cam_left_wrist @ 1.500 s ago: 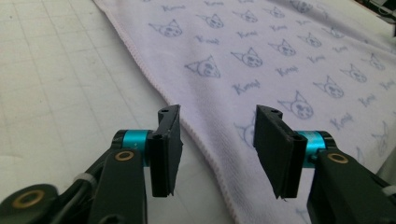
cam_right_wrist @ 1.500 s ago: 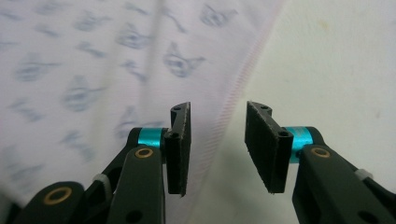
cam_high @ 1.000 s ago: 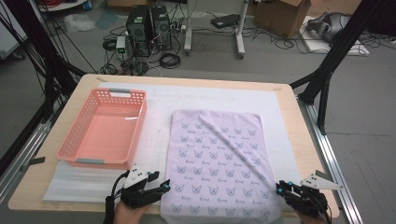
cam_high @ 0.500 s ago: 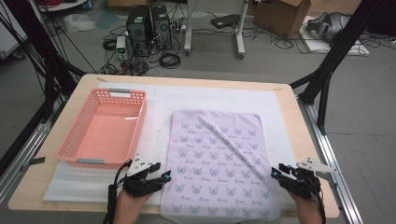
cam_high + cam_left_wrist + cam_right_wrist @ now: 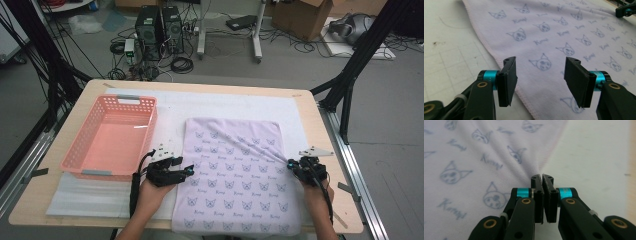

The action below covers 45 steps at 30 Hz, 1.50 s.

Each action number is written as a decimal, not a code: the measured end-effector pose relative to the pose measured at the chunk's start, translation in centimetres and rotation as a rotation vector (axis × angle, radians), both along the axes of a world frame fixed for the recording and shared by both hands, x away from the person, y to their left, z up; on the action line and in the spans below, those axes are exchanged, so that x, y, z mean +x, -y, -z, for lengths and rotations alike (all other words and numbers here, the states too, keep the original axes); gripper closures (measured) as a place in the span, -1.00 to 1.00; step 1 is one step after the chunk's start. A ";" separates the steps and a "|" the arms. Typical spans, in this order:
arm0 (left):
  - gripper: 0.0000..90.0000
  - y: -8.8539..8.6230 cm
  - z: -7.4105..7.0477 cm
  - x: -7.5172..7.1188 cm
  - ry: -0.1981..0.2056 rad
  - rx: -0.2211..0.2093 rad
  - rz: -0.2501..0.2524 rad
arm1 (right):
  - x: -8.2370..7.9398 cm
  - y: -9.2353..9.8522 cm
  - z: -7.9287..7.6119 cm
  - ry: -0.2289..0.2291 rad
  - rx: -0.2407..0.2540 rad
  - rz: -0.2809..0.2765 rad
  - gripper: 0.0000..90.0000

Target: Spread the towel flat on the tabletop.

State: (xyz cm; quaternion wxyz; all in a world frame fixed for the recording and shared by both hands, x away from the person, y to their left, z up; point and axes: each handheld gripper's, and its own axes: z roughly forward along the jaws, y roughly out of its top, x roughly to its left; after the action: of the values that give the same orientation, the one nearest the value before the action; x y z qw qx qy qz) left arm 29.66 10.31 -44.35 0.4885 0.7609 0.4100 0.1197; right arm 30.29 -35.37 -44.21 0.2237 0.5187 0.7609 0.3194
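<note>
A lilac towel [image 5: 235,170] printed with cat faces lies flat on the white mat [image 5: 225,107]. My left gripper [image 5: 189,171] sits at the towel's left edge, pointing right. In the left gripper view the left gripper [image 5: 540,67] is open, its jaws have just been opening, and the towel [image 5: 554,32] with its hem lies below the gap, not pinched. My right gripper [image 5: 291,163] is at the towel's right edge. In the right gripper view the right gripper [image 5: 542,177] has just closed on the towel [image 5: 474,157] at its hem, and folds run out from the pinch.
A pink plastic basket [image 5: 75,155], empty, stands on the left part of the mat, just beyond my left hand. The wooden table [image 5: 325,135] has a bare strip to the right of my right hand. Black frame legs and cables are on the floor behind.
Both hands have moved away from the table's near edge along the towel's two sides. The right gripper's jaws have come together on the towel's right hem, and a crease now runs from it.
</note>
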 end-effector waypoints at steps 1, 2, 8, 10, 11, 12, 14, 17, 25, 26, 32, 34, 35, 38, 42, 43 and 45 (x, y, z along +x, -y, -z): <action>-0.04 0.0 0.0 0.1 0.005 -0.002 0.001 | 0.1 0.4 0.0 -0.010 0.038 0.001 0.94; -0.04 0.1 0.0 0.3 0.010 -0.009 -0.002 | 0.2 0.5 0.1 -0.006 0.040 -0.014 0.89; 0.06 0.1 -0.3 1.7 -0.020 -0.001 -0.039 | 0.0 0.6 -0.1 0.051 0.084 -0.041 0.38; 0.07 0.4 -0.5 2.6 -0.002 -0.009 -0.055 | -0.1 0.5 -0.2 0.059 0.089 -0.051 0.35; 0.08 0.6 -0.6 3.2 -0.014 0.001 -0.059 | -0.1 0.4 -0.3 0.061 0.089 -0.058 0.34; 0.07 0.8 -0.8 3.8 -0.022 0.013 -0.066 | -0.2 0.4 -0.3 0.057 0.093 -0.065 0.34; 0.07 1.0 -1.2 5.0 -0.007 0.004 -0.088 | -0.3 0.2 -0.3 0.054 0.095 -0.076 0.33; 0.05 1.3 -1.7 7.0 -0.013 0.014 -0.109 | -0.4 0.0 -0.3 0.050 0.088 -0.090 0.33; 0.04 2.2 -1.2 11.3 -0.005 0.098 -0.149 | -0.6 0.3 0.0 0.043 0.081 -0.081 0.33; 0.03 2.4 -1.0 11.7 0.003 0.110 -0.163 | -0.6 0.3 0.0 0.043 0.085 -0.079 0.34; 0.09 2.6 0.8 12.7 -0.048 0.123 -0.211 | -0.2 -0.2 0.5 0.015 0.105 -0.127 0.32; 0.22 2.6 0.7 12.5 -0.036 0.157 -0.196 | -0.1 -0.8 0.6 0.018 0.107 -0.165 0.33; 0.43 2.6 0.6 12.3 -0.034 0.180 -0.191 | -0.1 -1.2 0.7 0.013 0.097 -0.172 0.35; 0.90 2.5 0.2 11.8 -0.073 0.184 -0.165 | 0.0 -1.3 0.6 0.011 0.094 -0.194 0.83; 0.92 2.6 0.2 10.2 -0.066 0.192 -0.133 | -0.4 -1.4 0.0 -0.024 0.055 -0.220 0.89; 0.92 2.4 0.1 9.9 -0.081 0.193 -0.123 | -0.5 -1.3 -0.1 -0.028 0.051 -0.227 0.89; 0.92 1.9 -0.1 9.2 -0.097 0.197 -0.114 | -0.9 -0.9 -0.2 -0.045 0.052 -0.226 0.89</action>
State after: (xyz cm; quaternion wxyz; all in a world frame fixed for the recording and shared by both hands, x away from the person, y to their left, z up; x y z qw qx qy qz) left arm 38.85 8.38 -44.26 0.3834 0.7856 0.4618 0.1499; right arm 29.37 -34.43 -43.99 0.1555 0.4422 0.8108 0.3505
